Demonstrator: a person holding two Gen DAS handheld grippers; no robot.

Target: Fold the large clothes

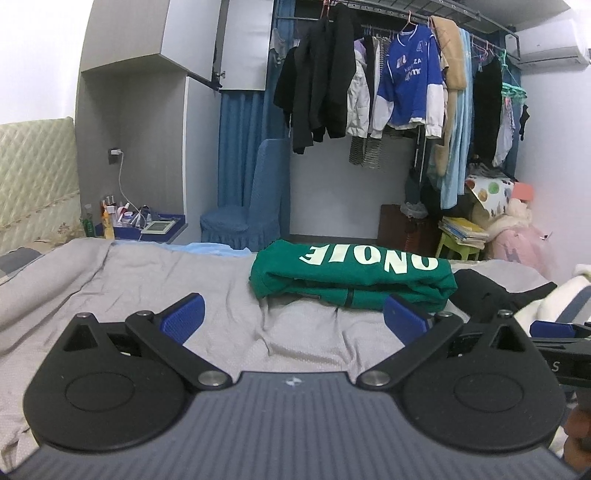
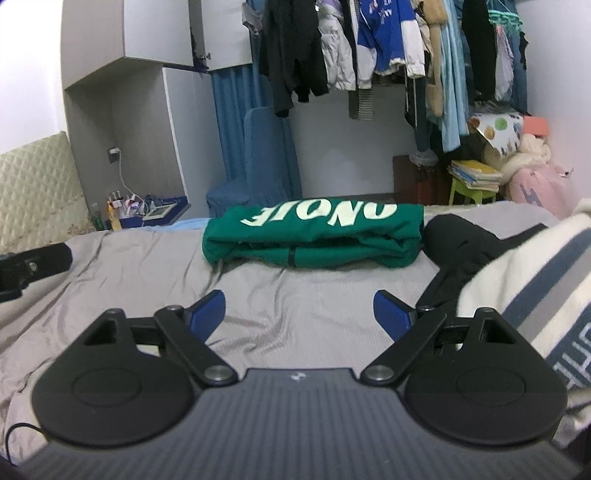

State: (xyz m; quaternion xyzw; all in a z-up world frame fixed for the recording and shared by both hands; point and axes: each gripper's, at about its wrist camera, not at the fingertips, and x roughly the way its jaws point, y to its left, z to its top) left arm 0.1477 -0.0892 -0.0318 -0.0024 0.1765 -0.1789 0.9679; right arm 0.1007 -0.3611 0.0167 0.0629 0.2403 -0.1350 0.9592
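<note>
Green folded garment (image 1: 352, 275) lies beyond both open jaws.

You're facing a bedroom w/ pale walls: clothes rail (image 1: 424, 22) packed w/ hanging garments, blue curtain (image 1: 240, 147), blue-covered chair (image 1: 255, 206), grey cabinet (image 1: 221, 44) up left, quilted headboard (image 1: 37, 173), AC unit (image 1: 550, 40) top right.

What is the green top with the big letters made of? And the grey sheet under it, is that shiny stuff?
The green top looks like soft matte knit, probably cotton or fleece: its folds are thick and rounded, with no shine. The pale letters look printed on flat. The grey sheet looks like thin, smooth woven cloth, maybe polyester or satin-like: it has sharp little wrinkles with a faint sheen.
</note>
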